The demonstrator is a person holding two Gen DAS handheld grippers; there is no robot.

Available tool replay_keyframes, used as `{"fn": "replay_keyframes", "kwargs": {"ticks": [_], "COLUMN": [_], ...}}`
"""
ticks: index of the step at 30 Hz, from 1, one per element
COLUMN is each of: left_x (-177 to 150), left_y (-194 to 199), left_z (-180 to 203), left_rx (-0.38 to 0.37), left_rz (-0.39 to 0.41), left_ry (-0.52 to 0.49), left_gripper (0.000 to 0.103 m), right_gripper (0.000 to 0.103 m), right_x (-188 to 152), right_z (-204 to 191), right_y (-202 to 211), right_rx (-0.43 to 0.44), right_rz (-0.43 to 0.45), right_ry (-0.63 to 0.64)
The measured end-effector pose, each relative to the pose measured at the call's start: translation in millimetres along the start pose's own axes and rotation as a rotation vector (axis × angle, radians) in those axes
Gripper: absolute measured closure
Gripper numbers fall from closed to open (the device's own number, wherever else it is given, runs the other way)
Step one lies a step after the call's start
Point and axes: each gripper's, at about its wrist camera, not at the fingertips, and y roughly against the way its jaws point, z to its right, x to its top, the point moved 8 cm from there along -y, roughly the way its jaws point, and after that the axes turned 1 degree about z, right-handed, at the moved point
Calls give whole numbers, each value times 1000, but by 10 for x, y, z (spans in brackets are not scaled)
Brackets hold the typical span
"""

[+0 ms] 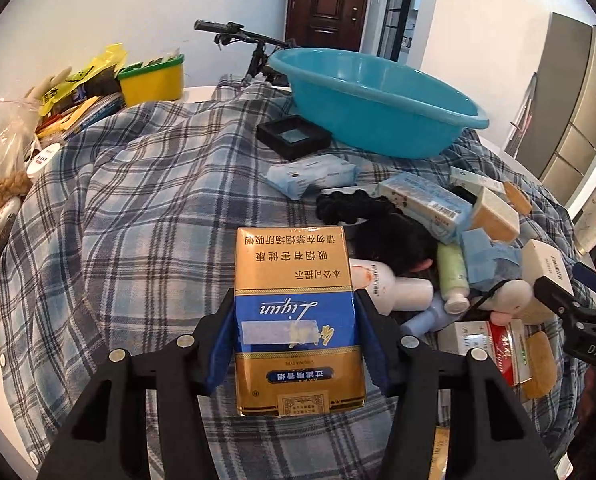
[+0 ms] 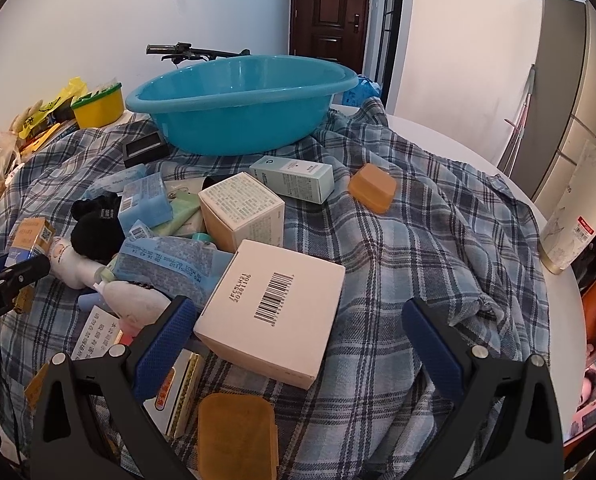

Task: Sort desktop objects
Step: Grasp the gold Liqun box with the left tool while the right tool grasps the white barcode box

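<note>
My left gripper (image 1: 296,300) is shut on a gold and blue cigarette pack (image 1: 298,264). Its blue pads (image 1: 222,344) press the pack's two sides and hold it above the plaid cloth (image 1: 138,208). The right wrist view shows the same pack (image 2: 32,236) in the left gripper (image 2: 14,276) at the left edge. My right gripper (image 2: 298,312) is open, jaws wide apart. A white barcoded box (image 2: 274,308) lies under them, nearer the left finger. A blue basin (image 1: 377,100) (image 2: 238,96) stands at the back of the cloth.
A pile of boxes, bottles, a black hair piece (image 1: 385,236) and tissue packs lies between the grippers and the basin. An amber soap (image 2: 371,188) sits apart on the right. A yellow tub (image 1: 152,80) and bags crowd the far left. A tall marbled carton (image 2: 573,216) stands at the table's right edge.
</note>
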Motion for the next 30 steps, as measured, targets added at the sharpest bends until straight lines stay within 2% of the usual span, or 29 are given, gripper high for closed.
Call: {"fn": "replay_keyframes", "kwargs": {"ticks": [6, 13, 14, 16, 18, 21, 25, 30], "left_x": [61, 65, 64, 58, 55, 57, 49, 48], "left_y": [21, -13, -18, -32, -38, -41, -39, -36], "left_z": [165, 236, 241, 244, 239, 236, 241, 238], "left_rx": [-30, -40, -40, -39, -38, -39, -39, -42], "left_rz": [17, 6, 5, 0, -2, -1, -1, -2], "left_ry": [-29, -42, -42, -45, -46, -46, -44, -50], "left_gripper": [46, 46, 46, 46, 46, 46, 45, 45], "right_gripper": [0, 0, 3, 27, 34, 39, 44, 45], "right_x": [-26, -49, -45, -18, -4, 3, 25, 45], "right_z": [-2, 28, 19, -23, -60, -103, -15, 146], "right_y": [-157, -199, -185, -143, -115, -83, -42, -26], "right_rx": [-21, 0, 15, 61, 84, 59, 50, 17], "right_rz": [-27, -26, -19, -3, -2, 9, 15, 16], "right_ry": [2, -15, -15, -13, -6, 39, 25, 9]}}
